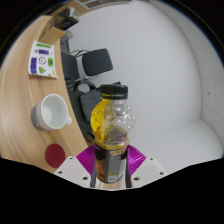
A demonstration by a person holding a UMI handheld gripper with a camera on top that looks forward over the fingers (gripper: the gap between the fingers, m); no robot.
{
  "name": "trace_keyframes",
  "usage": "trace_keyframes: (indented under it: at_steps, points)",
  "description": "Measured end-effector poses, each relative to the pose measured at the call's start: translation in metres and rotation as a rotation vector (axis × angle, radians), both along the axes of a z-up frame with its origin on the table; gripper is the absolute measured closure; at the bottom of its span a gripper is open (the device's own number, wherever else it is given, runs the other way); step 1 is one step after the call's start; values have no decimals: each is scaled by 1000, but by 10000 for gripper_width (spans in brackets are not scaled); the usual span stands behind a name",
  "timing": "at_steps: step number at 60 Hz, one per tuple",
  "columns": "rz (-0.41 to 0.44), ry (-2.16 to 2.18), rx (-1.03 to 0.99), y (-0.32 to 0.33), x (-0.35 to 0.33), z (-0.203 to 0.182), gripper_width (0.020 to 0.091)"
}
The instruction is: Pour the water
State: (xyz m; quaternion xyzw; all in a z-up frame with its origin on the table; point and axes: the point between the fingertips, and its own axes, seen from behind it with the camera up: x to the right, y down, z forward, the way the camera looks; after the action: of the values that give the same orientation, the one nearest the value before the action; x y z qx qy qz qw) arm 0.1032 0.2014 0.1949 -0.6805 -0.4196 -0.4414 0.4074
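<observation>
- Bottle (113, 128): clear plastic, dark cap on, filled with what looks like yellow liquid most of the way up, clearer at the neck. It sits upright between the fingers of the tool (111, 165).
- Gripper view, the only one: tool looks pinched on the bottle low on its body, magenta pads (94, 160) flush against both sides, no gap visible. Base of the bottle is hidden by the fingers, so can't tell whether it stands on the worktop (175, 100) or is lifted.
- Low grip judged sensible: leaves neck and mouth free for tipping, keeps the weight above the fingers so the tilt can be controlled.
- Cap appears on. My read: no pour can happen until it's off, so the task is at the carry or approach stage.
- Cup (51, 113): white, upright, mouth open, left of the bottle and apart from it on the grey worktop near its wooden edge. Inside looks empty, no liquid seen. Likely the target, placed within easy reach of a left tilt.
- Red disc (57, 154): flat on the worktop just beside the left finger, purpose unclear.
- Box (42, 62): small, white-green, further back on the wooden strip, well apart from the cup.
- Chair (98, 64): beyond the bottle, behind the worktop, not involved.
- Risk, judged: smooth ribbed plastic could slip in the pads when tilted.
</observation>
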Motion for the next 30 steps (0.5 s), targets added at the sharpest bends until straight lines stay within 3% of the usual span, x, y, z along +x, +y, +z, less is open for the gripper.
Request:
trace_keyframes:
  at_steps: [12,30]
  points:
    - [-43,743,35,-27,-22,16,704]
    - [-118,1248,3,-21,-10,-68,705]
